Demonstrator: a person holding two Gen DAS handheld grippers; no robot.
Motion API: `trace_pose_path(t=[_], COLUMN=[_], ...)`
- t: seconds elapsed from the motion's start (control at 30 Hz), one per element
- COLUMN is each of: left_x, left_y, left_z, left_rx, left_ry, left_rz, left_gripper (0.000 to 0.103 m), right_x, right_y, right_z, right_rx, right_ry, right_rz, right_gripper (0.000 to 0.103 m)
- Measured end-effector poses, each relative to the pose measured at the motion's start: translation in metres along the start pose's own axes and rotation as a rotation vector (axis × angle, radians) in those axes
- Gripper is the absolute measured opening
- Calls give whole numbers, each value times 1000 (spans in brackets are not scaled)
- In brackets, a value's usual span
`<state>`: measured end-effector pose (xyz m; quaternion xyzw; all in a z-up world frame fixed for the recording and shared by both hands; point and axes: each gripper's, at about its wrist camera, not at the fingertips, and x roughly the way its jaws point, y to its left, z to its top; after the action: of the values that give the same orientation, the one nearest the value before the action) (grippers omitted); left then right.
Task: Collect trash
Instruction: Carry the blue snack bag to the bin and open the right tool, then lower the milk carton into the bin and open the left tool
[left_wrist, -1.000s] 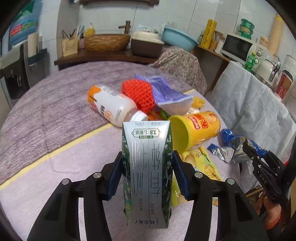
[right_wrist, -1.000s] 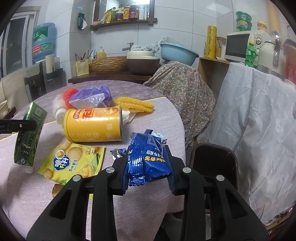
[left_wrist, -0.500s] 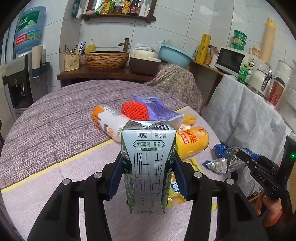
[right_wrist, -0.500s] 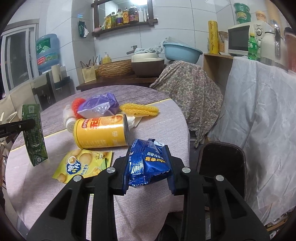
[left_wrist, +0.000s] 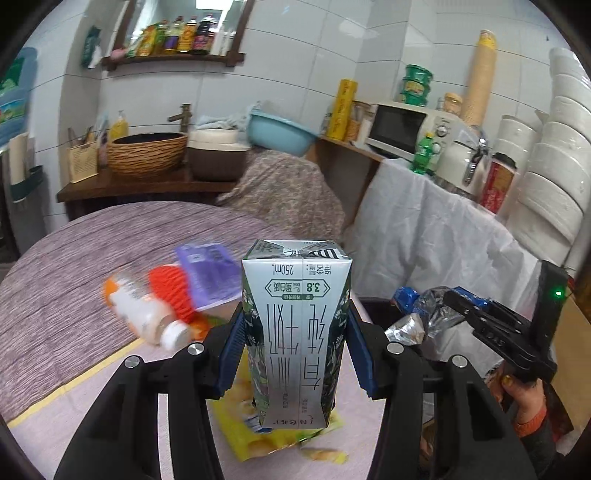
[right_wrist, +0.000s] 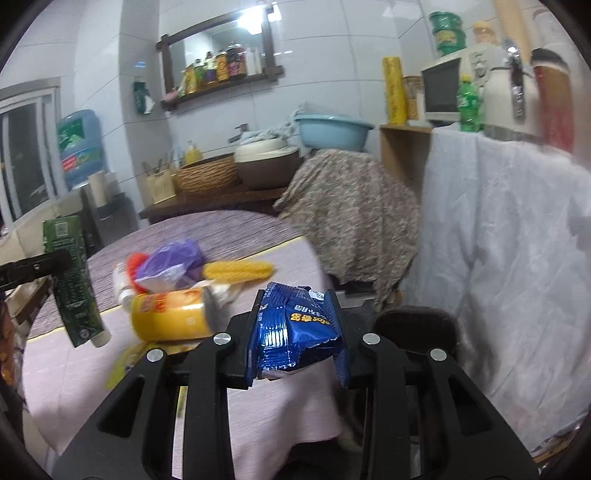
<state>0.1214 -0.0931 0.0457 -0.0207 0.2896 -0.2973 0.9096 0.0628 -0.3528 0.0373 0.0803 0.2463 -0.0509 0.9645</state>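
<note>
On table (right_wrist: 258, 232): chip can (right_wrist: 170, 314), bottle (left_wrist: 144, 317), purple bag (right_wrist: 173, 264), clear of grippers' loads.

- milk carton (left_wrist: 295, 328): silver-grey face, dark green sides with small white flowers, black print
- snack wrapper (right_wrist: 295, 332): shiny blue, orange lettering, silver inside
- left gripper (left_wrist: 295, 332): black, blue pads
- right gripper (right_wrist: 297, 336): black, blue pads
- chip can (right_wrist: 170, 314): yellow, red logo
- chip bag (left_wrist: 251, 435): yellow
- foam net (left_wrist: 171, 291): orange-red mesh
- bag (right_wrist: 173, 264): purple
- tablecloth (left_wrist: 74, 258): purple-grey streaks, yellow stripe, pale pink border
- basin (right_wrist: 332, 127): light blue
- draped cloth (right_wrist: 354, 206): brown floral
</note>
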Motion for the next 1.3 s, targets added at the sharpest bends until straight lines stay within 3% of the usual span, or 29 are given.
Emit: trace_pose_path(t=[0.17,0.3,0.47,0.63,0.7,0.83,1.03,1.3], left_x=[26,53,90,129,145,173,212,274], left_y=[-42,-79,-119,-148,-156,-166,-175,-201], left_z=[8,12,11,3,-1,-13,-30,-49], left_rx=[38,60,85,102,100,88,66,50], left_ry=[10,35,73,126,157,213,288,387], left_rz=[-97,-163,-207,-223,-221,-223,-202,-154], left_gripper=[51,51,51,51,51,51,51,51], right_x=[25,75,138,179,190,196,176,118], right_y=[-49,-93,-129,-148,-152,-153,-156,-190], right_z=[-11,-43,-94,-134,-144,-159,-168,-164], right_rx=[35,94,147,183,191,185,218,298], right_ry=[48,179,350,443,470,468,424,295], right_rz=[-132,-186,-204,-216,-227,-247,-274,-453], right_gripper=[32,32,32,33,41,58,59,68])
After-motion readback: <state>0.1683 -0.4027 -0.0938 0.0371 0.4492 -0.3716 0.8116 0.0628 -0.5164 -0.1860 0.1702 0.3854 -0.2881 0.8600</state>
